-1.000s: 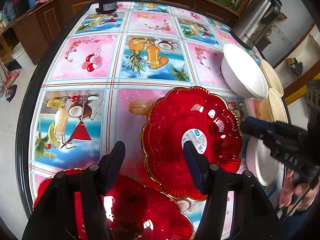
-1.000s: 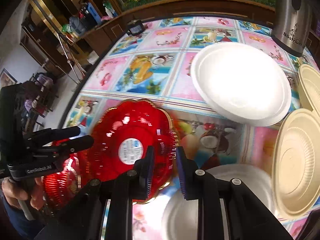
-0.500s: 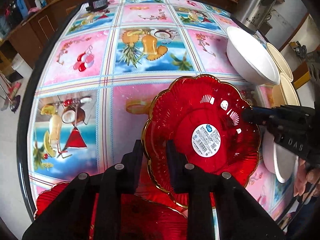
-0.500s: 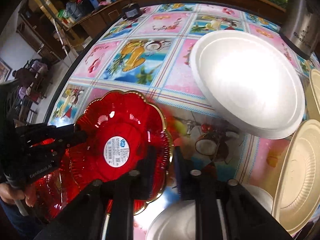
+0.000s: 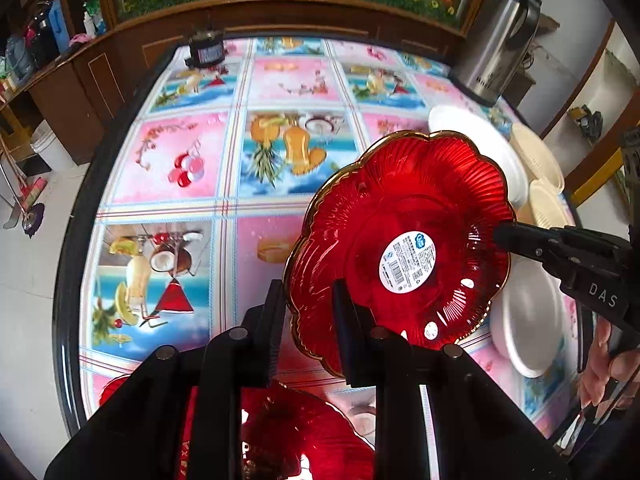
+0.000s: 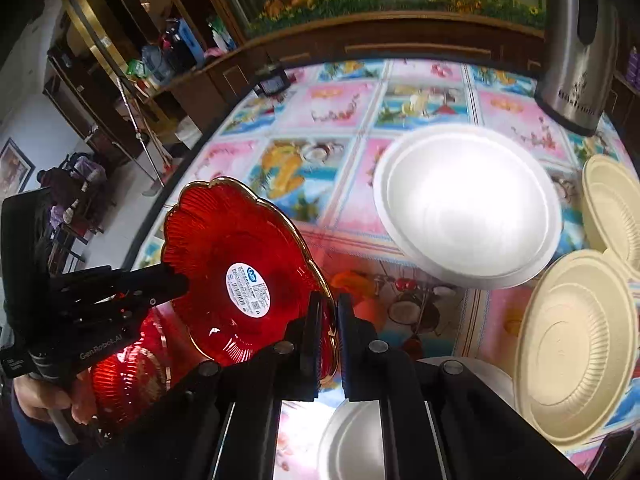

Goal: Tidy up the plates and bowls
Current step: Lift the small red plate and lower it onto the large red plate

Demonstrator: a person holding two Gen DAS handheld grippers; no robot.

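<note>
A red scalloped glass plate (image 5: pixel 404 208) with a gold rim and a white sticker is held tilted above the table. My left gripper (image 5: pixel 306 300) is shut on its left rim. My right gripper (image 6: pixel 329 312) is shut on its opposite rim, and shows in the left wrist view (image 5: pixel 520 240). The plate also shows in the right wrist view (image 6: pixel 224 248). A second red plate (image 5: pixel 288 432) lies on the table below my left gripper. It shows in the right wrist view (image 6: pixel 124 372) too.
A large white bowl (image 6: pixel 468 204), cream paper plates (image 6: pixel 576 344) and a white plate (image 6: pixel 352 444) lie at the right. A steel kettle (image 6: pixel 576 48) stands at the back right. A small black device (image 5: pixel 206 50) sits at the table's far edge.
The red plate has been lifted off the table and tilted up. My left gripper closed on its rim, and both grippers rose with it.
</note>
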